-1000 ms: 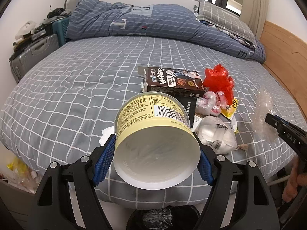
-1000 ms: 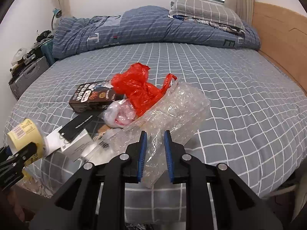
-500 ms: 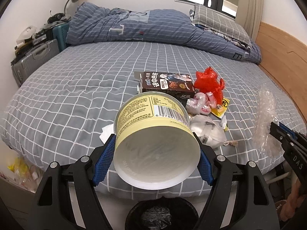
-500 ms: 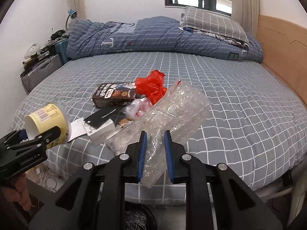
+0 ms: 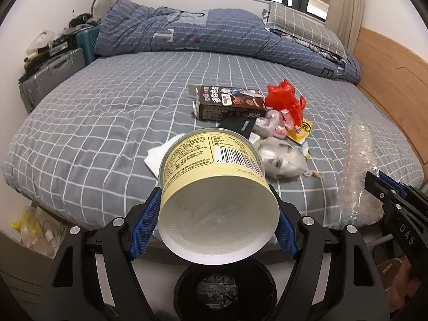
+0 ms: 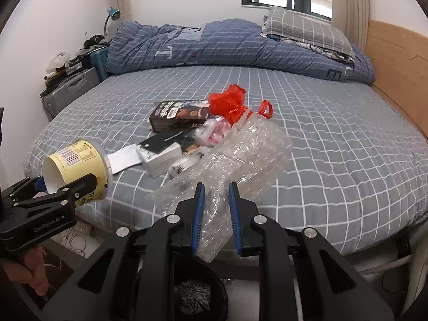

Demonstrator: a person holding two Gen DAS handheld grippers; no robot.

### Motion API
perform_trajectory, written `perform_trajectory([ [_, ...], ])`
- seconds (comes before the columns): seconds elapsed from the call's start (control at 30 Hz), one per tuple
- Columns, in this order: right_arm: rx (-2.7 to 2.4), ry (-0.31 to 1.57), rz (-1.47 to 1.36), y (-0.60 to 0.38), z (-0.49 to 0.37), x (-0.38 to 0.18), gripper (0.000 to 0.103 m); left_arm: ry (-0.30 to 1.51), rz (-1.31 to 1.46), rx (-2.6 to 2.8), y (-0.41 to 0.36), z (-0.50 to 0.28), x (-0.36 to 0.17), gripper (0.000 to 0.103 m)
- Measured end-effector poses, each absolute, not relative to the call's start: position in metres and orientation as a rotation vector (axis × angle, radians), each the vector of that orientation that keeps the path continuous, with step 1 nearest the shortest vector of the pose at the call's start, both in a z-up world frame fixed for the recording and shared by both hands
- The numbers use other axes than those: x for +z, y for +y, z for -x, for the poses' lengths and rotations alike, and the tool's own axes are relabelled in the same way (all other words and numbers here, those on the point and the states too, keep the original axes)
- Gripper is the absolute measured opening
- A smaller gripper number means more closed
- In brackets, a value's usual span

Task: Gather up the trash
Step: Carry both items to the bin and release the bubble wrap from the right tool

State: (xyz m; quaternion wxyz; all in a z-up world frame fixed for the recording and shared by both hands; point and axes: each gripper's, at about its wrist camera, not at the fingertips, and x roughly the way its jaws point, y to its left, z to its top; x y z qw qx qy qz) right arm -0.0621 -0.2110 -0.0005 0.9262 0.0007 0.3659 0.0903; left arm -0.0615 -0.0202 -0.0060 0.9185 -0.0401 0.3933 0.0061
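My left gripper (image 5: 214,214) is shut on a yellow paper cup (image 5: 211,184), held on its side above a black trash bin (image 5: 223,291) on the floor. The cup also shows in the right wrist view (image 6: 77,171). My right gripper (image 6: 216,211) is shut on a sheet of clear bubble wrap (image 6: 235,155), held above the same bin (image 6: 198,294). The bubble wrap also shows at the right of the left wrist view (image 5: 358,171). Both grippers are off the foot of the bed.
On the grey checked bed (image 5: 107,123) lie a dark snack box (image 5: 227,101), a red plastic bag (image 5: 283,99), wrappers, a white pouch (image 5: 281,157) and white paper (image 5: 160,155). Suitcases (image 5: 53,72) stand at the left. A wooden headboard (image 5: 396,80) is at the right.
Both grippers have drawn back from the bed with their loads. The black bin has come further into view beneath them.
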Motion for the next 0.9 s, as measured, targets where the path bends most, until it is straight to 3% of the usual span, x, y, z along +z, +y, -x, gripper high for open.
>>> perform_trajectory([
  [0.9, 0.241, 0.836, 0.049, -0.191, 0.129, -0.030, 0.018, 0.903, 0.091, 0.011, -0.020, 0.135, -0.041, 0.074],
])
